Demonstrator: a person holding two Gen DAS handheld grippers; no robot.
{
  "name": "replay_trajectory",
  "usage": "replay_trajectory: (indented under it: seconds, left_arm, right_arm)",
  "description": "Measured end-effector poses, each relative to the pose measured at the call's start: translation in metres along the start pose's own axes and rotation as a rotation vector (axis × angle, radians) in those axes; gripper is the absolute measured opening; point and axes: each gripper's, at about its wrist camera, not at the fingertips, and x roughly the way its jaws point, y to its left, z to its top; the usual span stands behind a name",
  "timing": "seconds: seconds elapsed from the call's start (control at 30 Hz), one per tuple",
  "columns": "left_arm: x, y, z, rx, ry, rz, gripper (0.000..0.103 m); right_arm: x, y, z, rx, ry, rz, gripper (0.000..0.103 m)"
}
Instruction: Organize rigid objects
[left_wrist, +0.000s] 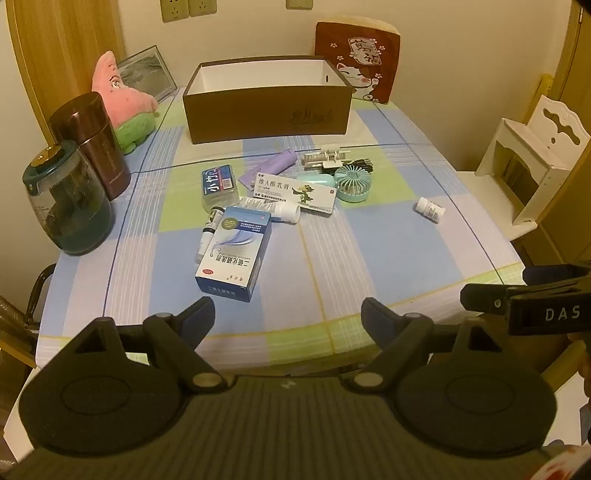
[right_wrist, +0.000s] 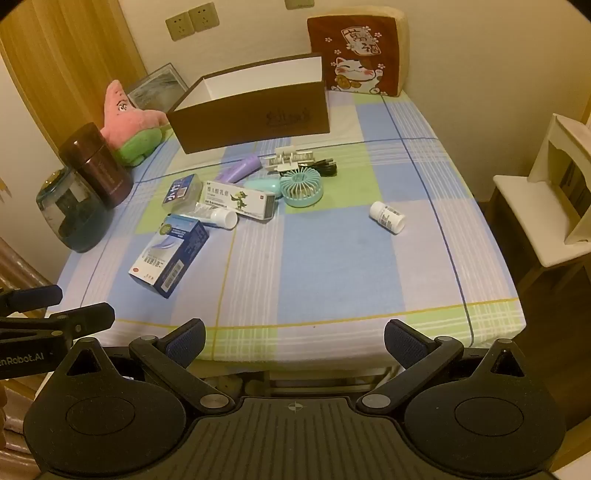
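Claws side by side at the worktop (right_wrist: 332, 258) near edge, left claw (left_wrist: 288, 314) and right claw (right_wrist: 295, 338) both tilted downward, jaws spread wide, empty, brown box (left_wrist: 267, 114) beyond scattered medicine boxes.

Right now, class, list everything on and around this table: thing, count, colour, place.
Open box: 1, brown, table's far side.
Medicine cartons: 2, blue-white and white, left-centre.
Pill bottle: 1, white, lying alone, right.
Mini fan: 1, teal, centre.
Purple tube: 1, before the box.
Plush star: 1, pink-green, far left.
Flask: 1, dark brown, left edge.
Kettle: 1, dark glass, left edge.
Cushion: 1, red-brown, against wall.
Left gripper: 1, black, open.
Right gripper: 1, black, open.
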Motion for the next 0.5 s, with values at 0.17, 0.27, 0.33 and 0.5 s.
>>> replay_trajectory:
  seconds: [0.17, 0.27, 0.33, 0.5]
  left_arm:
    - [0.0002, 0.0000, 0.0000, 0.003, 0.005, 0.008, 0.085]
    - [0.0001, 0.0001, 0.0000, 0.003, 0.005, 0.007, 0.085]
    - [0.0003, 0.0002, 0.0001, 0.002, 0.007, 0.006, 0.085]
    - [0.0003, 0.0001, 0.0001, 0.003, 0.008, 0.008, 0.085]
  right_arm:
    - [0.0003, 0.0000, 0.0006, 0.002, 0.002, 0.001, 0.103]
    - [0.0004, 0.0000, 0.0009, 0.002, 0.003, 0.002, 0.103]
    - [0.0006, 0.0000, 0.0011, 0.002, 0.003, 0.002, 0.103]
    - [0.0009, -0.0001, 0.0015, 0.003, 0.004, 0.003, 0.103]
